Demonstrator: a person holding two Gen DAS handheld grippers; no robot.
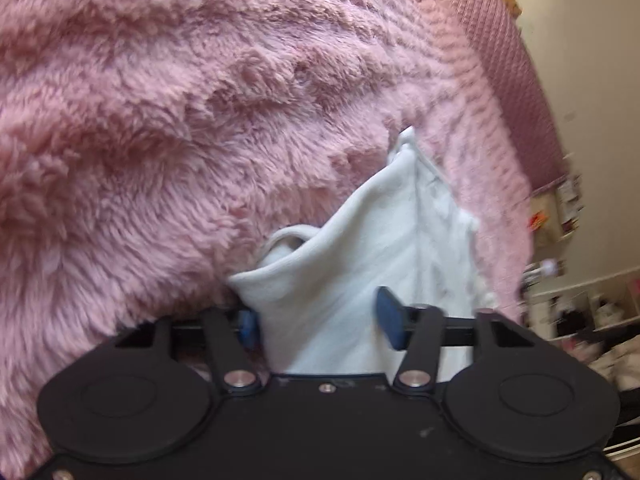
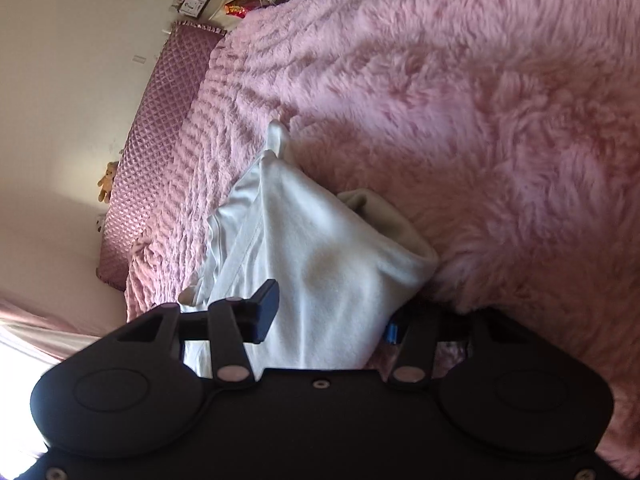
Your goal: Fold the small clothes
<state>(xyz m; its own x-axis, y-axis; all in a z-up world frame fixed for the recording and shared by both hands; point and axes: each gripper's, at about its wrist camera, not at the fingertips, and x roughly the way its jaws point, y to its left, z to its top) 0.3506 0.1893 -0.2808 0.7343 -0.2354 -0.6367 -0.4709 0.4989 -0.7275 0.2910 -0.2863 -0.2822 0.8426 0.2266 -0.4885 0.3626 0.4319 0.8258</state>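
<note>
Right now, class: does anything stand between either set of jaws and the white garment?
Nothing visible does. The white garment already lies between the fingers of the left gripper and the right gripper, over the pink blanket.

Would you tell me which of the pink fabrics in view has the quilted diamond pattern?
The headboard does: a mauve upright panel against the wall, stitched in small diamonds. The pink blanket under the white garment is long shaggy fur with no stitching.

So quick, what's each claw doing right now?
Left claw: open, jaws astride the white garment, not pinching it.
Right claw: open too, the same white garment between its jaws.
</note>
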